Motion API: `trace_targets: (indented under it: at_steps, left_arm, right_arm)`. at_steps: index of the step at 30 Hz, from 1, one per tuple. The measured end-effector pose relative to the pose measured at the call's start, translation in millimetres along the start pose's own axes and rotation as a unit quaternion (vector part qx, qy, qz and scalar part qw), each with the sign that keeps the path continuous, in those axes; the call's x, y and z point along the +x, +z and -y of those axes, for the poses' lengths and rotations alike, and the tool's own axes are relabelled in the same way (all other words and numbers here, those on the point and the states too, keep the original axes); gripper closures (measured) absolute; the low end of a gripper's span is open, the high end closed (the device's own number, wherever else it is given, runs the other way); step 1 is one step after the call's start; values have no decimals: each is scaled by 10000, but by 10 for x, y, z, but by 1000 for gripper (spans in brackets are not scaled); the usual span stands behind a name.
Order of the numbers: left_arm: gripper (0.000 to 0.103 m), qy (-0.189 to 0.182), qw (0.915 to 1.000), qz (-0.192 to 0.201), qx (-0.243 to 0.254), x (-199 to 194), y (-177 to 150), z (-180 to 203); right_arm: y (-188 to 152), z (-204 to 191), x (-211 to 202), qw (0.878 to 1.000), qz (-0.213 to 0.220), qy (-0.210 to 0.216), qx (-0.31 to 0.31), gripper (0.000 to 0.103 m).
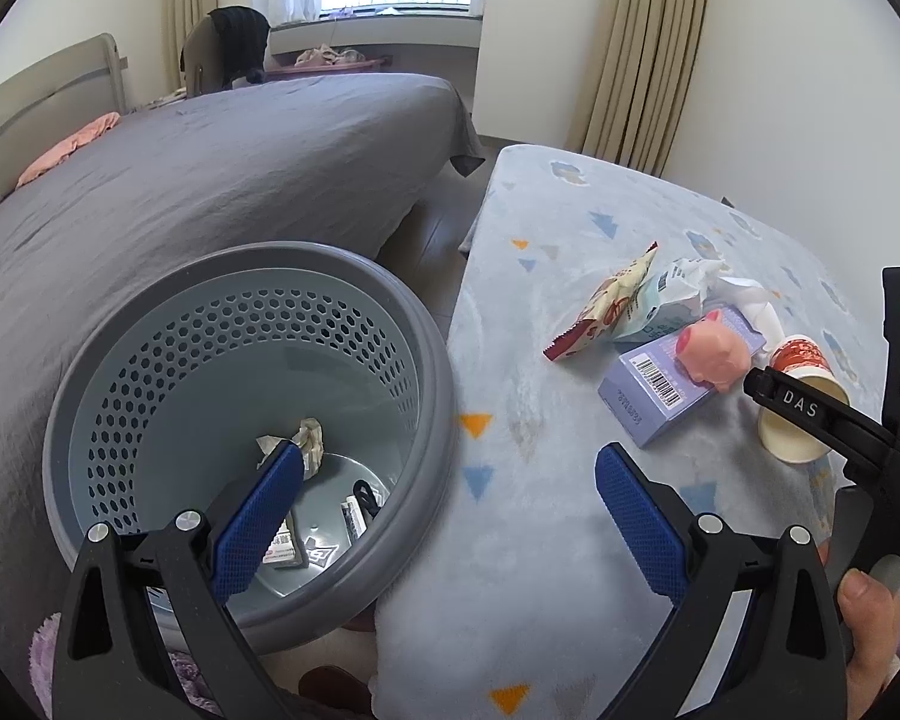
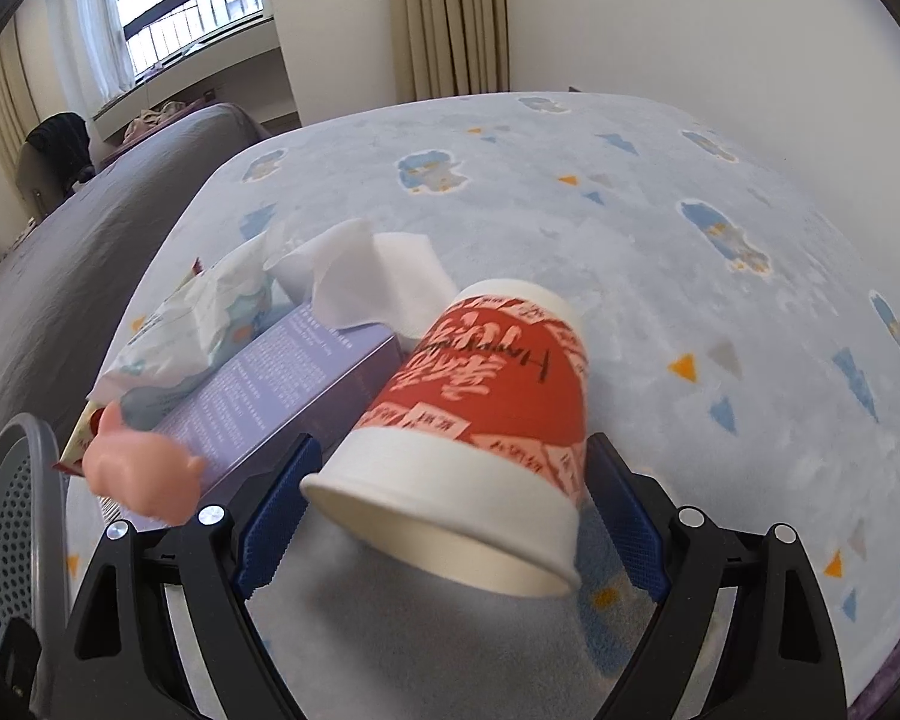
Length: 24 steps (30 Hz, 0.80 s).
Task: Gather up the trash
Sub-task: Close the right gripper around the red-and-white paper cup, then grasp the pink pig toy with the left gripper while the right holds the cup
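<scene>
Red-and-white cup (image 2: 480, 420) lying tipped on blanket (image 2: 660, 300), being straddled by right gripper (image 2: 450, 516), jaws apart, left gripper (image 1: 450, 516) being held wide open over bin (image 1: 252, 420) rim.

Left hand-held gripper (image 1: 450, 498): black matte plastic frame with two angled, triangulated arms carrying cut-out windows. Two round silver screw heads on each arm, at the linkage pivots. Fingers (image 1: 258, 522) faced with blue pads of fine diamond-knurled texture.

Right hand-held gripper (image 2: 450, 510): same build, with a black frame, paired silver screw heads and blue fingers (image 2: 276, 516) whose inner edges are saw-toothed. From the left wrist view, its outer finger arm bears white lettering "DAS", and a black housing behind it shows a small green indicator light.

Hand (image 1: 870, 612): thumb and fingers visible around the black grip; no sleeve visible.
</scene>
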<state>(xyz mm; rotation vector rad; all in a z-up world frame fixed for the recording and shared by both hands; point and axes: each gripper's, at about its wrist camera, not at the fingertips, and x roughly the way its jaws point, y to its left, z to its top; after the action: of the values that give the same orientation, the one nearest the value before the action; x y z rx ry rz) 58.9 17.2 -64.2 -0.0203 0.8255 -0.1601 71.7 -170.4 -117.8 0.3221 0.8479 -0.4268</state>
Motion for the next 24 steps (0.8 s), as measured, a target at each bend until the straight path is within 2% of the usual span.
trace_targets:
  at_steps: [5, 7, 16, 24]
  left_arm:
    - [7, -66, 10000, -3, -17, -36, -14, 10]
    - [7, -118, 9999, -14, -11, -53, -25, 28]
    - [7, -315, 9994, -19, 129, -164, -58, 171]
    - [7, -456, 9985, -53, 313, -159, -19, 463]
  right_arm:
    - [-18, 77, -53, 9997, 87, 213, 66, 20]
    - [-33, 82, -97, 9995, 130, 281, 16, 27]
    - [-173, 278, -470, 9969, 354, 646, -288, 27]
    - [-362, 593, -781, 9962, 397, 599, -494, 27]
